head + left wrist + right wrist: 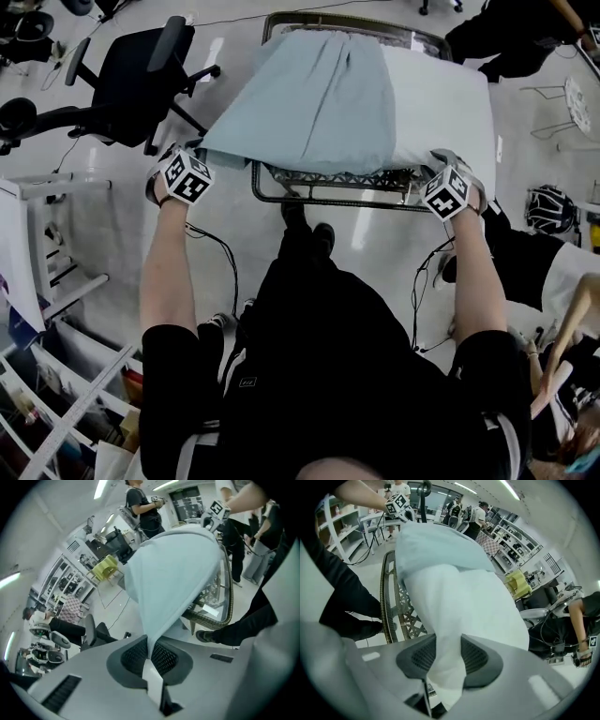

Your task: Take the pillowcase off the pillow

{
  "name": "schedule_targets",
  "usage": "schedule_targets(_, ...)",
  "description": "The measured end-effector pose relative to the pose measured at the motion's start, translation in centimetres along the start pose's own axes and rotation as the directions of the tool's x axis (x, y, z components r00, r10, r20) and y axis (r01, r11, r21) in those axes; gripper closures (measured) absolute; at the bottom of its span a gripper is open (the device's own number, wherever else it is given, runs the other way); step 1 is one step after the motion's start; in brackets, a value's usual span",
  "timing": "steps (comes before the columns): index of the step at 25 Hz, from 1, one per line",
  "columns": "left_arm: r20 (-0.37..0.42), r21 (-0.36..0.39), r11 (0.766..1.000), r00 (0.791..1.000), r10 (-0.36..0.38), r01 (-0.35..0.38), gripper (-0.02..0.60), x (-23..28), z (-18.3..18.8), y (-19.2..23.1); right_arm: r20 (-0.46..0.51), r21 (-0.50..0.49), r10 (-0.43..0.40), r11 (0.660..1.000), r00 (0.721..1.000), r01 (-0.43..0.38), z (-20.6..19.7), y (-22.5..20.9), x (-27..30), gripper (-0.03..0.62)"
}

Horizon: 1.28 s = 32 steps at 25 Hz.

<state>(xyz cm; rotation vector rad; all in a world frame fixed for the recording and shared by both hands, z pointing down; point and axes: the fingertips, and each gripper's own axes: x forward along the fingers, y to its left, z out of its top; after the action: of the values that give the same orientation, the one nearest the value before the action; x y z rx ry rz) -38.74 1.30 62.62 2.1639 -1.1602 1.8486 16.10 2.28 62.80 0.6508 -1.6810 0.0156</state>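
Pillowcase (319, 94) partly drawn off: it covers the left part of the pillow (441, 103) on the table (328, 199), left gripper (150, 651) pinched shut on its near-left corner, right gripper (447, 658) clamping the bared pillow's near-right corner; the rest remains to be pulled clear.

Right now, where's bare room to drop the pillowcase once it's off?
Bare floor lies left of the table, between it and the office chair. The pillow and pillowcase cover the table; only a thin front strip shows. On the right, a person in black crowds the floor.
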Motion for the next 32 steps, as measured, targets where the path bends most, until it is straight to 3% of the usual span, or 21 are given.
schedule_targets(3,-0.022,-0.035,0.999,0.999,0.036,-0.037,0.574,-0.4,-1.3,3.7,-0.017,0.021,0.011,1.000,1.000,-0.010,-1.2,-0.1,-0.1,0.431)
schedule_targets(8,-0.016,-0.076,0.993,0.996,0.088,-0.089,0.574,-0.5,-0.2,8.7,-0.029,0.049,0.018,0.999,0.999,-0.016,-2.9,-0.2,-0.6,0.437)
schedule_targets(12,0.022,-0.118,0.992,0.998,0.057,-0.054,0.574,0.1,1.6,9.7,-0.059,0.060,0.045,0.997,0.997,-0.041,-3.7,0.2,-0.7,0.433)
schedule_targets(16,0.093,0.010,1.000,0.996,-0.018,0.017,0.572,-0.5,4.9,4.5,-0.079,0.021,0.057,0.998,0.995,-0.056,-2.6,0.5,-1.2,0.393)
schedule_targets(18,0.136,0.083,0.995,0.988,-0.074,0.063,0.484,-1.3,6.4,0.6,-0.032,-0.001,0.049,0.999,0.998,-0.049,-1.1,0.4,-2.0,0.378)
schedule_targets(20,0.168,0.172,0.980,0.977,-0.134,0.104,0.407,-2.2,7.5,-3.8,0.059,-0.019,0.048,0.999,0.997,-0.047,1.5,0.7,-3.0,0.376)
schedule_targets(24,0.184,0.334,0.929,0.955,-0.232,0.161,0.354,-2.7,8.6,-11.3,0.188,-0.115,0.113,0.989,0.976,-0.092,7.0,3.4,-3.7,0.316)
schedule_targets(28,0.198,0.347,0.919,0.943,-0.267,0.187,0.321,-1.4,10.0,-14.5,0.210,-0.214,0.181,0.967,0.961,-0.135,9.8,7.0,-2.5,0.249)
schedule_targets(32,0.209,0.339,0.925,0.945,-0.253,0.172,0.319,-0.1,11.4,-14.6,0.205,-0.251,0.159,0.962,0.966,-0.105,10.7,8.3,-1.2,0.204)
